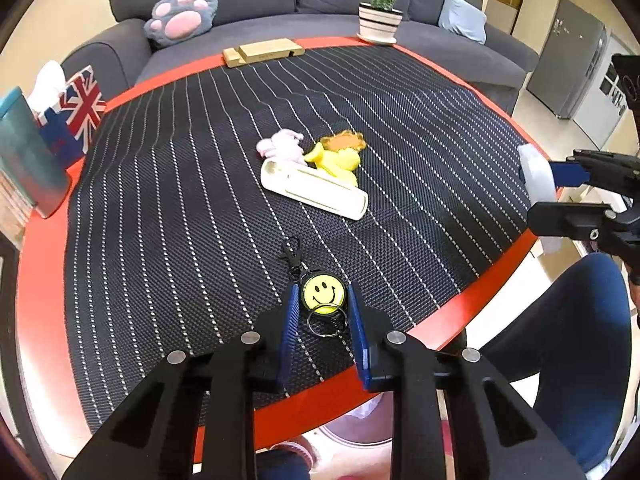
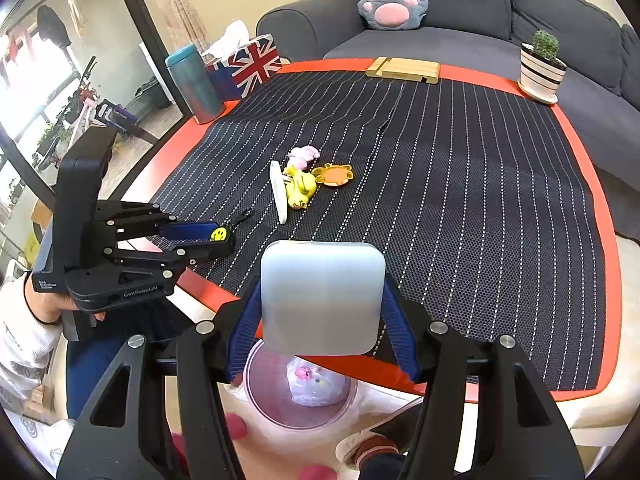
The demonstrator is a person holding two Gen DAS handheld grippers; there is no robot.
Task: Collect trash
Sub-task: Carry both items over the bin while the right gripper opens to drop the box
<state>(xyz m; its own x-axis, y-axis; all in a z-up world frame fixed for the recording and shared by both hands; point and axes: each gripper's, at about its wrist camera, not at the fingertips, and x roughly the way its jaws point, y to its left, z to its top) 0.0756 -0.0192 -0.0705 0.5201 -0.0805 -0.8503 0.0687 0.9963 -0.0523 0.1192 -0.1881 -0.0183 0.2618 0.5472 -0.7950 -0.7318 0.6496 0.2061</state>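
Observation:
A yellow smiley-face key reel with a black clip and a metal ring lies on the striped black mat near the table's front edge. My left gripper is shut on it, a blue pad against each side of the disc. In the right wrist view the reel shows at the tips of the left gripper. My right gripper is shut on a white rounded-square box, held over the table's near edge. Below it on the floor stands a clear bin with a crumpled wrapper inside.
Mid-mat lie a long white case, a yellow plush, a pink plush and an orange piece. A flag tissue box, teal bottle, wooden stand and cactus pot line the red table's rim. A person's legs are at the front.

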